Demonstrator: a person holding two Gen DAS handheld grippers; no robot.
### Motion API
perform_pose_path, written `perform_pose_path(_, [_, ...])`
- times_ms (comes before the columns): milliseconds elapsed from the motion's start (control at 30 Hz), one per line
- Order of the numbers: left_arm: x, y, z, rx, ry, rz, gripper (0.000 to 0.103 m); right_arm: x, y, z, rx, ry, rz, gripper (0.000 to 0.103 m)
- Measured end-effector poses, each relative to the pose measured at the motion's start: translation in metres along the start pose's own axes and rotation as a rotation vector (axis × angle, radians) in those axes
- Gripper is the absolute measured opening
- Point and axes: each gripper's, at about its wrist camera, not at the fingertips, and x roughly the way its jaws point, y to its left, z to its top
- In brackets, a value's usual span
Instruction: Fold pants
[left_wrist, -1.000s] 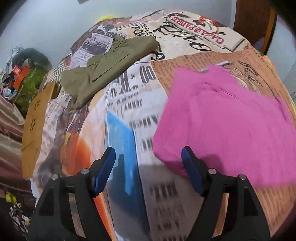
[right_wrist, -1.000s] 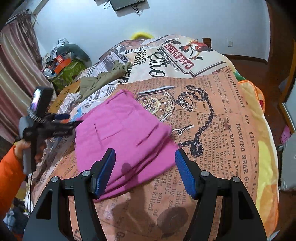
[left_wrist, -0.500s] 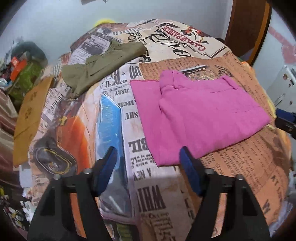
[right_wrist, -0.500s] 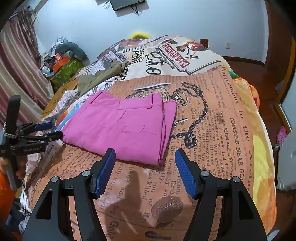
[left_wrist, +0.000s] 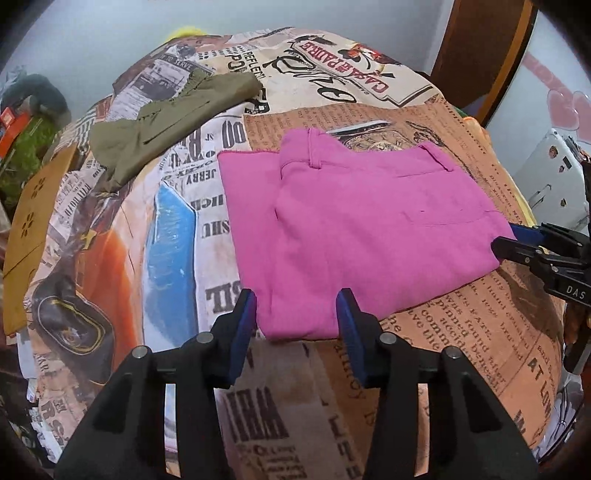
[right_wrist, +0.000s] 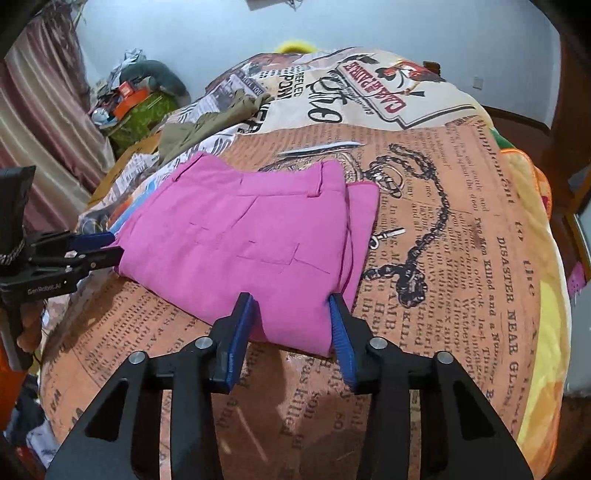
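The pink pants (left_wrist: 354, 229) lie folded into a flat rectangle on the newspaper-print bedspread (left_wrist: 461, 332); they also show in the right wrist view (right_wrist: 251, 251). My left gripper (left_wrist: 297, 321) is open, its fingers on either side of the near corner of the pants. My right gripper (right_wrist: 291, 321) is open, straddling the opposite edge of the fold. Each gripper also shows in the other's view, the right one (left_wrist: 517, 242) at the pants' right edge and the left one (right_wrist: 99, 247) at their left edge.
Olive green pants (left_wrist: 166, 118) lie folded at the far left of the bed, also in the right wrist view (right_wrist: 207, 125). A cardboard sheet (left_wrist: 33, 236) lies at the bed's left edge. Clutter (right_wrist: 133, 103) sits by the curtain. A wooden door frame (left_wrist: 480, 55) stands at right.
Both grippers have closed in on the folded pink pants from opposite sides. The pants, lifted and blurred a second ago, now lie flat. Both jaws have narrowed somewhat.
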Motion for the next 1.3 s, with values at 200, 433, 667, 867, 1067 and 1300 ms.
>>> perform_pose_path(200, [-0.001,-0.001,-0.009,0.017,-0.031,0.042,0.042,0.0,0.004,-0.005,-0.042,0.0,-0.032,0.029])
perform_pose_path(433, [0.0,0.004,-0.01,-0.007,-0.026,0.041,0.042,0.001,0.004,-0.007,-0.03,0.007,-0.048,0.029])
perform_pose_path(667, [-0.014,0.005,0.008,0.007,-0.056,0.062,0.043,-0.012,0.0,0.007,-0.004,-0.002,-0.056,0.033])
perform_pose_path(867, [-0.016,0.012,0.039,-0.018,-0.095,0.06,0.043,-0.016,-0.004,0.03,-0.014,-0.059,-0.082,0.036])
perform_pose_path(1067, [-0.001,0.009,0.072,-0.005,-0.107,0.043,0.043,0.001,-0.016,0.055,0.009,-0.07,-0.08,0.036])
perform_pose_path(1300, [0.027,-0.003,0.091,0.004,-0.085,0.012,0.043,0.021,-0.028,0.075,0.04,-0.054,-0.049,0.036])
